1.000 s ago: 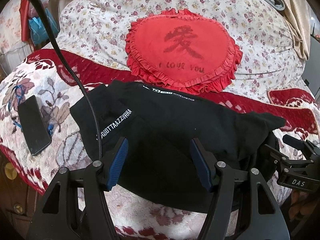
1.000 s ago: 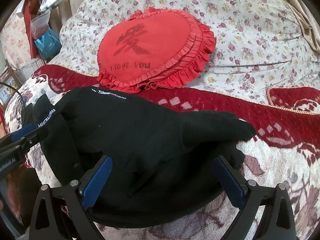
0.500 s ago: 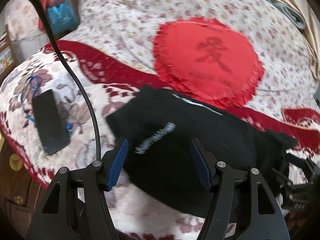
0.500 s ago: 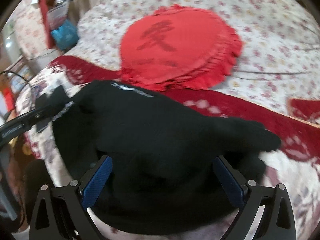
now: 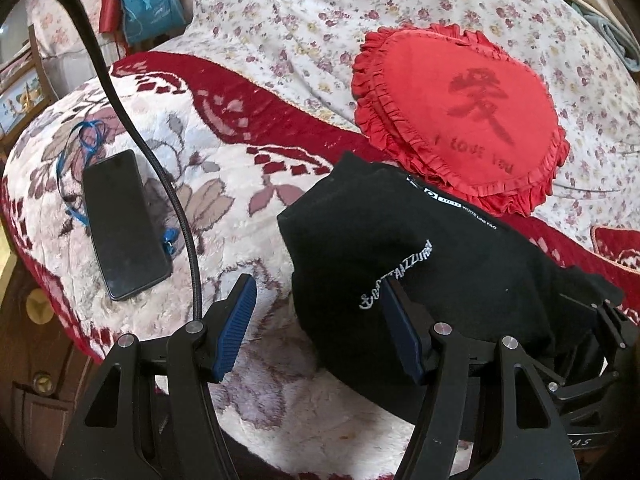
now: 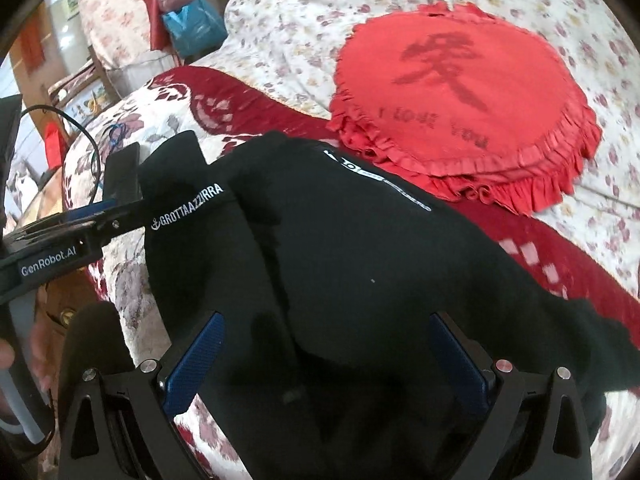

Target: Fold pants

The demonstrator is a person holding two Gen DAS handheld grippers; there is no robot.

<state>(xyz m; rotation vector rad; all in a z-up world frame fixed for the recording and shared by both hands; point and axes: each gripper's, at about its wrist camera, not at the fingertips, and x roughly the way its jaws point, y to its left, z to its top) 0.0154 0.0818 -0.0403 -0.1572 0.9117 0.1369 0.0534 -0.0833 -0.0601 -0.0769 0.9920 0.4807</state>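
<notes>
Pants (image 5: 432, 280): one black pair, bunched in a folded heap on the blanket, just in front of the red heart cushion (image 5: 460, 120).
Left gripper (image 5: 320, 324): jaws wide apart, holding nothing; one finger over the pants' edge.
Right gripper (image 6: 328, 360): jaws wide apart above the pants, gripping nothing.
Phones: one black phone (image 5: 120, 224), well to the left of the cushion.
Cushions: one.
Surface: floral blanket (image 5: 224, 208) with red border.
Behind cushion: flowered bedding (image 5: 300, 32).

One black pants (image 5: 440, 280), one red heart cushion (image 5: 460, 112), one phone (image 5: 120, 224), two grippers: left gripper (image 5: 316, 328), right gripper (image 6: 324, 360).
</notes>
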